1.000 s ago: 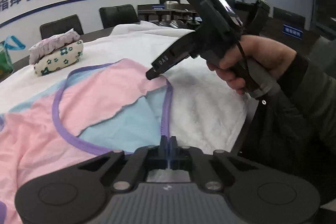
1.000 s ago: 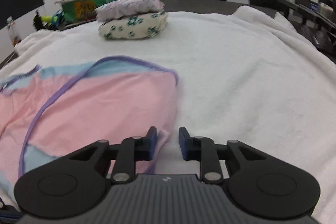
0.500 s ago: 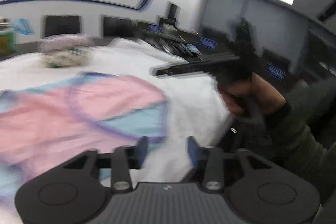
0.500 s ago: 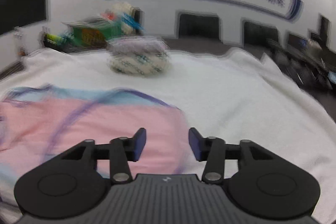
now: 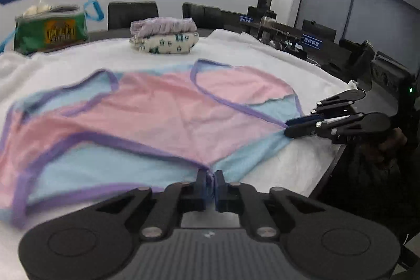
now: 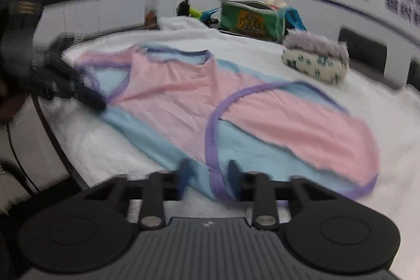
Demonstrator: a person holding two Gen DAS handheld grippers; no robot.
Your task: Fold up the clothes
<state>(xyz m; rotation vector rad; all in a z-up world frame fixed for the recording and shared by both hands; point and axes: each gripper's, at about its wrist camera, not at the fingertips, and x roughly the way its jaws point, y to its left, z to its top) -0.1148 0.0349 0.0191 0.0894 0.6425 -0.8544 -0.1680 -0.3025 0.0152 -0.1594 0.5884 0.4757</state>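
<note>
The table (image 5: 275, 64), covered with a white towel, carries the pink and blue garment (image 5: 162, 112) spread flat, ready for a fold. The left gripper (image 5: 209, 181) has its fingers clamped on the near hem. The right gripper (image 6: 208, 171) has fingers apart around the purple trim (image 6: 214, 148), probably about to pinch it.

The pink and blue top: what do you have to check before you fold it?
1. Left tool pinching the pink and blue sleeveless cloth top: ok, it is closed on the near edge.
2. Right tool pinching too: not ok, it is open with the purple-trimmed edge between its fingers.
3. Top spread flat on the white fluffy towel: ok, only small wrinkles.
4. Stack of folded clothes out of the way: ok, apart from the top.
5. How deep the edge sits in the right tool: cannot tell, blurred.
</note>
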